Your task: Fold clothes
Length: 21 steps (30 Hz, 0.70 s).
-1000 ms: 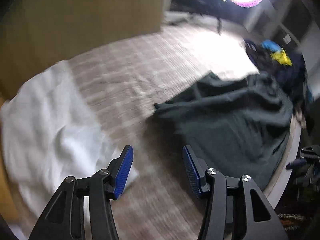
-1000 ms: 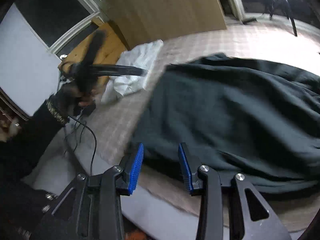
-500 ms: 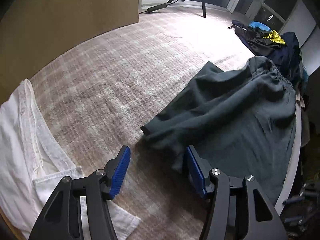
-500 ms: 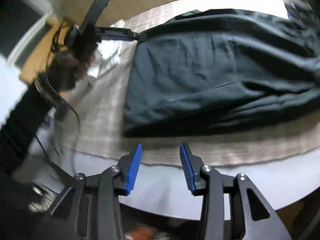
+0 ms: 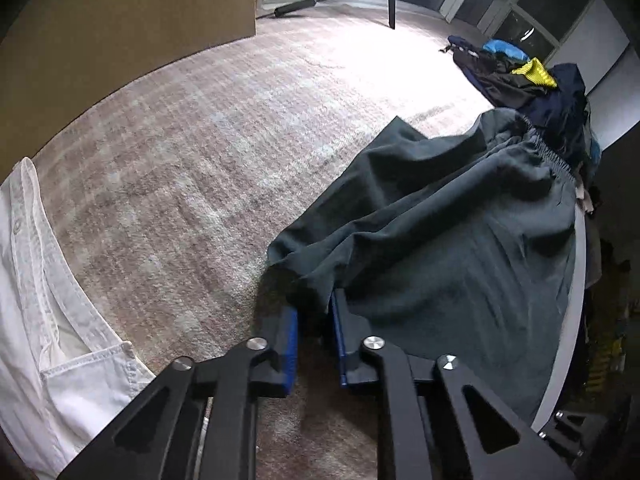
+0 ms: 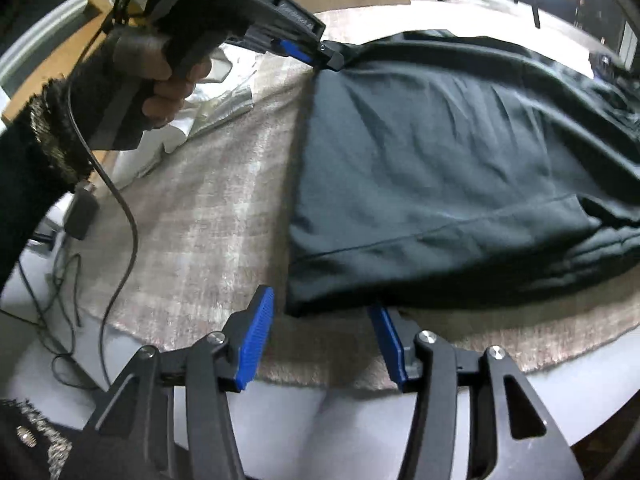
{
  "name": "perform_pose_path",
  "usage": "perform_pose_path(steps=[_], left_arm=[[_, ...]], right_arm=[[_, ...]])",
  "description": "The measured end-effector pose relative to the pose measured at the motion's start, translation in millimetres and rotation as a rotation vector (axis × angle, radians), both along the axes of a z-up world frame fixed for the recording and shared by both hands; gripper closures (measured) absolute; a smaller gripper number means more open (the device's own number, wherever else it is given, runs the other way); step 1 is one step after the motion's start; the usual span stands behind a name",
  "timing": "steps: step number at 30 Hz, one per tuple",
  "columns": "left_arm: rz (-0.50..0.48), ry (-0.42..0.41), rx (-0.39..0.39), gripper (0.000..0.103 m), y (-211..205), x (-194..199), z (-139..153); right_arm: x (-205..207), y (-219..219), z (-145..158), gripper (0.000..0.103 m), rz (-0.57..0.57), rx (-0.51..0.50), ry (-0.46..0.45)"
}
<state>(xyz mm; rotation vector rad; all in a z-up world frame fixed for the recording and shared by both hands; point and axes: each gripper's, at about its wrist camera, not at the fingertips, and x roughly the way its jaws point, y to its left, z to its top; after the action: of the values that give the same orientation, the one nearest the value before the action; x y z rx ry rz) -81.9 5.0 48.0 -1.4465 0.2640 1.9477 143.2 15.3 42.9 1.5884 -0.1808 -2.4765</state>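
Right wrist view: the right claw [image 6: 320, 332] has its jaws opening around the near corner of the dark garment [image 6: 460, 168], pads not yet pressing; closing early could catch only one layer, or the woven mat [image 6: 192, 240]. Beyond it, the left claw [image 6: 328, 54] is closing on the far corner; a thin pinch may slip. The cloth is soft and creased, the white shirt [image 5: 36, 300] crisp.

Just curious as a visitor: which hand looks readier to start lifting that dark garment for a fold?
Left. The left gripper is closing on a corner of the dark garment; the right gripper is opening around another corner, not gripping.
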Motion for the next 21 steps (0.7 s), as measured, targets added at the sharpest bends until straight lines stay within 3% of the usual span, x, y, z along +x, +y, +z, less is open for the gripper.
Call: perform_pose_path(steps=[1, 2, 7, 14, 17, 21], left_arm=[[0.006, -0.002, 0.011, 0.093, -1, 0, 1], [0.014, -0.004, 0.023, 0.095, -3, 1, 3], [0.090, -0.043, 0.151, 0.097, -16, 0, 21], [0.134, -0.048, 0.336, 0.097, -13, 4, 75], [0.119, -0.060, 0.422, 0.097, 5, 0, 98], [0.060, 0.004, 0.447, 0.097, 61, -4, 134]], right_arm=[[0, 1, 0, 0.070, -0.012, 0.009, 0.004], [-1, 4, 0, 0.093, -0.026, -0.001, 0.003], [1, 43, -3, 0.098, -0.113, -0.249, -0.040], [11, 89, 34, 0.098, -0.134, -0.514, 0.038], [11, 118, 61, 0.098, -0.136, -0.595, 0.091], [11, 170, 96, 0.098, -0.134, -0.632, 0.191]])
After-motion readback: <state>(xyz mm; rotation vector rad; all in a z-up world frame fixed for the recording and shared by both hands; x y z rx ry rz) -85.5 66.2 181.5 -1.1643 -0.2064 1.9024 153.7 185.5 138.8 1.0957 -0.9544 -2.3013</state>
